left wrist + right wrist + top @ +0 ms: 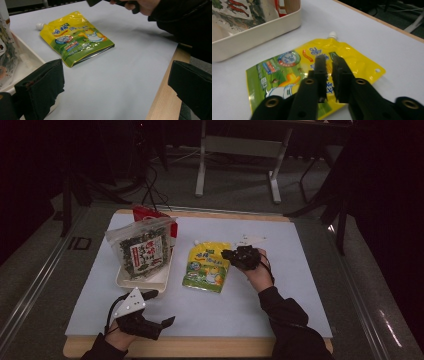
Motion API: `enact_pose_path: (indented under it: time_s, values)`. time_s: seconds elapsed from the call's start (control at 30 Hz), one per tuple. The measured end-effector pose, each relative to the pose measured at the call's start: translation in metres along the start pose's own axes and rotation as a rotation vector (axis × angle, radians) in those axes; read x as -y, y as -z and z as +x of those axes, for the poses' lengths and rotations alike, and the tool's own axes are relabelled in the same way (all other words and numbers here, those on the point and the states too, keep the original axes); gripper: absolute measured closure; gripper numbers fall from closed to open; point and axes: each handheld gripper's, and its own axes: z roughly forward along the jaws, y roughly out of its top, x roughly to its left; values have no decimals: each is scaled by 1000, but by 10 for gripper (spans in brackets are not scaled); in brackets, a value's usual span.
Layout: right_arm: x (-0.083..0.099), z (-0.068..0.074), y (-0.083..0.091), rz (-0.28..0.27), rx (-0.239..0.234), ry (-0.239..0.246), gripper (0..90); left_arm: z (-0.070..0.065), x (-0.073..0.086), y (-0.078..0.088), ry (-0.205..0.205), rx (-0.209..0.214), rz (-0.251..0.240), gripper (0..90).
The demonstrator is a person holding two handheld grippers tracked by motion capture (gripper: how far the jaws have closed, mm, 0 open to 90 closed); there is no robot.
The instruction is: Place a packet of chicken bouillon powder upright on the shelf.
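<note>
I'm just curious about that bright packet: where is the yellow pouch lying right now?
In the high view the yellow pouch lies flat on the white mat, just right of the cream tray, with the right gripper at its right edge.

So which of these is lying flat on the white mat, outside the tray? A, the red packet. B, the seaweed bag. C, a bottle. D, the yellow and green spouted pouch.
D: the yellow and green spouted pouch lies flat on the white mat, beside the cream tray, while the seaweed bag and the red packet stand in that tray.
</note>
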Motion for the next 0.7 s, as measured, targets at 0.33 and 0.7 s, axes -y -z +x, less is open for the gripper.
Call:
enact_pose_path:
  time_s: [0.33,0.7]
  values:
    - [-10,-7,-35,40,1,-19,900,-1,2,1,-2,7,1,17]
    - [-15,-17,-60,66,15,-50,900,-1,3,-1,-4,13,5,17]
